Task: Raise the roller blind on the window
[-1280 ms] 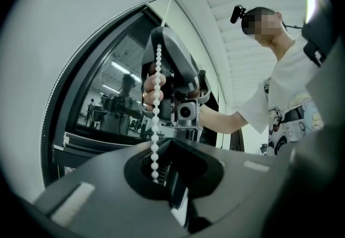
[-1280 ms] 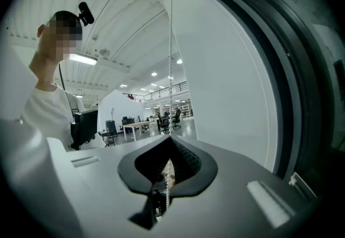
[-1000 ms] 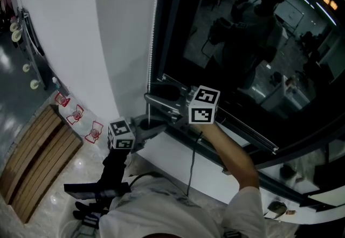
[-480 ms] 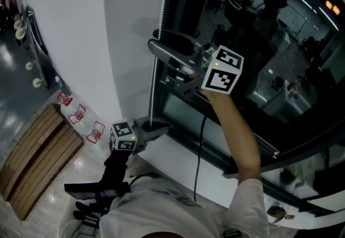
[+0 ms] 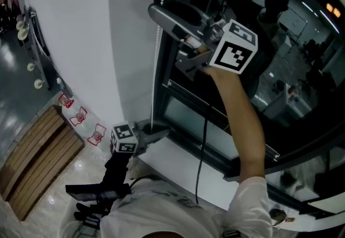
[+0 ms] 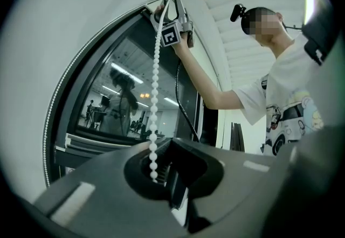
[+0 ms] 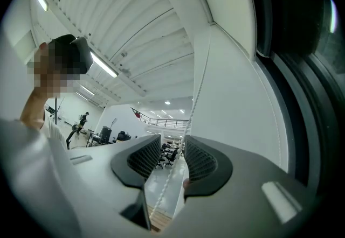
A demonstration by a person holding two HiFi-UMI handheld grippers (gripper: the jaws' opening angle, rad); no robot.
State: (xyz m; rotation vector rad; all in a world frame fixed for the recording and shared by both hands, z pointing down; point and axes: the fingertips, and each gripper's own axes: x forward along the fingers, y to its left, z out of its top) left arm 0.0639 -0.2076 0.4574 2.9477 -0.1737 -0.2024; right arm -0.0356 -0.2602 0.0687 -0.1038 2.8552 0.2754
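Head view: the right gripper [image 5: 157,8] is held high at the window's [image 5: 280,70] upper left edge, beside the white bead chain [image 5: 157,70] that hangs along the frame. The left gripper [image 5: 161,133] sits low at the left end of the sill [image 5: 178,159] (both cubes carry black-and-white square markers).

Left gripper view: its 2 jaws are together, clamped on the chain's lowest beads.

Right gripper view: its jaws have just been closing but stand apart, and the chain runs free through the gap between the pads.
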